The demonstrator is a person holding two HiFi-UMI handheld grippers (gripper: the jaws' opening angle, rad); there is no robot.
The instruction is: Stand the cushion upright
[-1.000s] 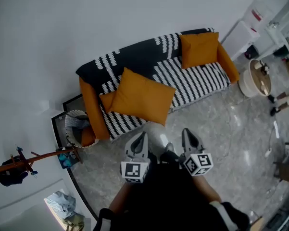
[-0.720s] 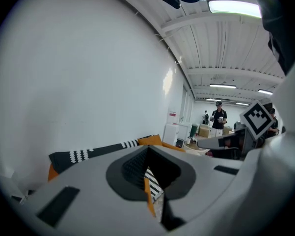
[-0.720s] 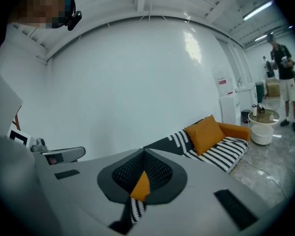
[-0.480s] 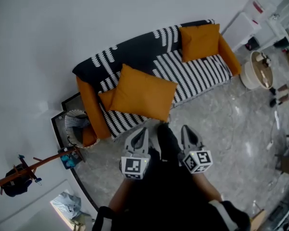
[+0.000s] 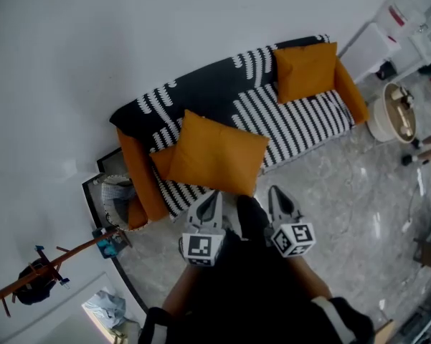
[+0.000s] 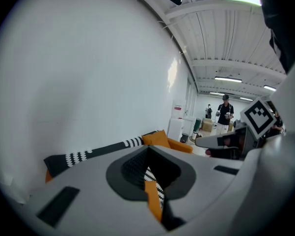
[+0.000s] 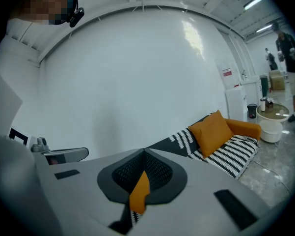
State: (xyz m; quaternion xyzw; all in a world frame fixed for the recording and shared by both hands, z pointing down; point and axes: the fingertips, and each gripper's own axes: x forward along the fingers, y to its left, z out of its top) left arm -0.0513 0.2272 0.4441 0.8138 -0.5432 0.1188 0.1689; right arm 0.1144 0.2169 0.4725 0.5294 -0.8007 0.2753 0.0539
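Both grippers are held side by side, low in front of the person and aimed forward and slightly down at the sofa point(image 5: 301, 117). The left gripper point(image 5: 211, 196) and the right gripper point(image 5: 277, 192) sit level with each other, a dark shoe showing between them. Each has its fingers pressed together with nothing between them; the orange seen through the gaps is cushion farther off.

The big orange cushion point(image 5: 216, 153) lies on the left part of the sofa seat, near the orange armrest point(image 5: 138, 174). It partly covers a smaller orange one, and its near edge hangs over the seat front. Another cushion point(image 5: 306, 70) leans against the backrest at the right end.

Compared with a second ago, both grippers have come closer to the sofa. Their tips are now just short of the big cushion's near edge, and the fingers are closed as before.
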